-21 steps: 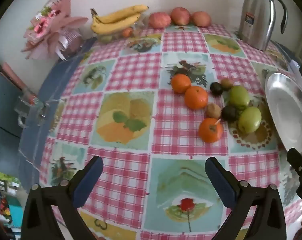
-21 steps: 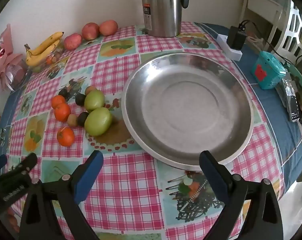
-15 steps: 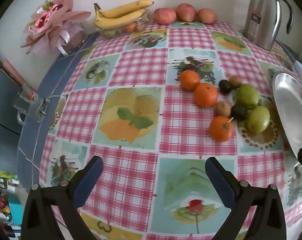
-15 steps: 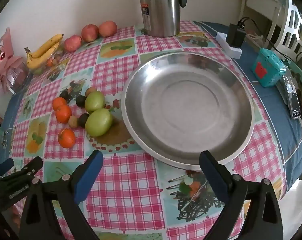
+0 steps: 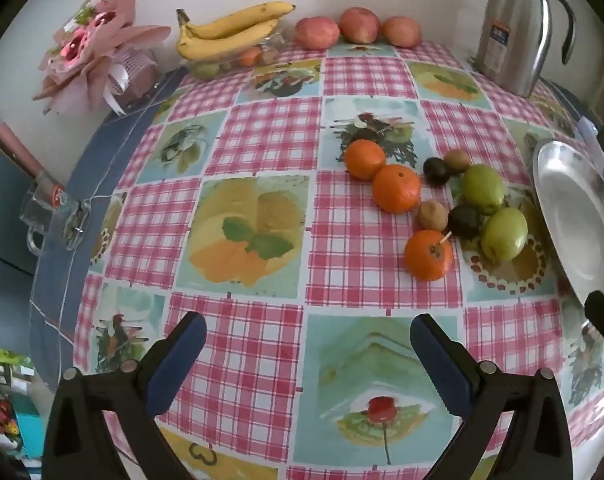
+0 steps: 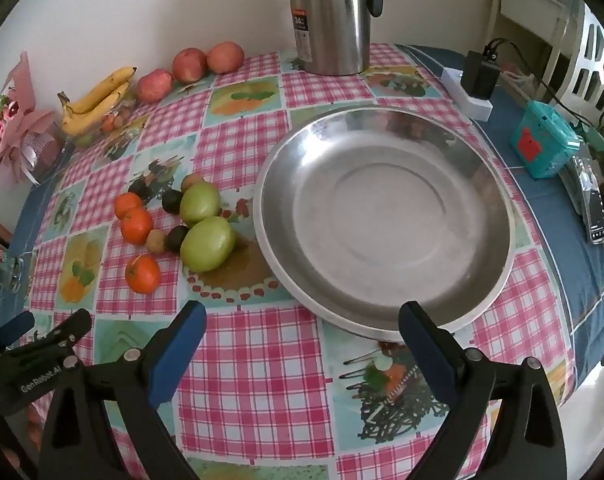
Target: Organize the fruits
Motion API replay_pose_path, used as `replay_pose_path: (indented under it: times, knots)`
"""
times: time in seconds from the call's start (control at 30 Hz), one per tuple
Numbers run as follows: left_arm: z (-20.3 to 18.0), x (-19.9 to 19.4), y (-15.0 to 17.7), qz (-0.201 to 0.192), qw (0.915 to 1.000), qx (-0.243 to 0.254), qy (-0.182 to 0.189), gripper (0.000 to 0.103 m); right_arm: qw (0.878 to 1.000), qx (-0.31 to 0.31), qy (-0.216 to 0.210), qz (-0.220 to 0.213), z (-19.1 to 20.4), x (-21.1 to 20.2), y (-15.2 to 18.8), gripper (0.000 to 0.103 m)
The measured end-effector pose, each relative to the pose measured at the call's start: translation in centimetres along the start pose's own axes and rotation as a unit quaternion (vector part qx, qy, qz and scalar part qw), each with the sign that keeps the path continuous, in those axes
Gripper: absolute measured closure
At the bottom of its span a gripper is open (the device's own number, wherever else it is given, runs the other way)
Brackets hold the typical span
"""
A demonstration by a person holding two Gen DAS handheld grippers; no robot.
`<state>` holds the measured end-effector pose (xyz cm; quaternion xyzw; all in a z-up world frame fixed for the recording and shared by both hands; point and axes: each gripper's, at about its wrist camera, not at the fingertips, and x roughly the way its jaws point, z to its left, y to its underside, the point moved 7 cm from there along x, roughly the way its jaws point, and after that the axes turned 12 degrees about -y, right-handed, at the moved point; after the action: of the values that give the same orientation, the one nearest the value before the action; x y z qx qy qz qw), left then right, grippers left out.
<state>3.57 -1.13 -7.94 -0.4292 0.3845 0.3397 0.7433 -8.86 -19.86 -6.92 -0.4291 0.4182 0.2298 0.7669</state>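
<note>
i've got both grippers, left (image 5: pixel 307 354) & right (image 6: pixel 302 342), spread wide w/ nothing in them. fruit pile (image 6: pixel 174 224) sits mid table (image 6: pixel 262 380), just left of the steel plate (image 6: pixel 381 232).

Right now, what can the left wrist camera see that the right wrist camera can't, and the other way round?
Only the left wrist view shows the whole glass mug at the table edge.

Only the right wrist view shows the teal box, the black charger and the whole steel plate, with nothing in it.

Both show the three oranges, two green fruits, bananas, apples and the steel jug.
</note>
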Motion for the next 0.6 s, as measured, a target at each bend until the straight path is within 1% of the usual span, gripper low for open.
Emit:
replay_pose_path:
  times: [0.13, 0.6]
  knots:
    - [0.01, -0.02, 0.04, 0.000, 1.0000, 0.002, 0.002, 0.000, 1.000, 0.002, -0.004, -0.007, 0.07, -0.20, -0.07, 0.006]
    - [0.52, -0.18, 0.16, -0.002, 0.9998, -0.011, 0.014, 0.000, 1.000, -0.001, 0.001, 0.004, 0.07, 0.18, 0.14, 0.006]
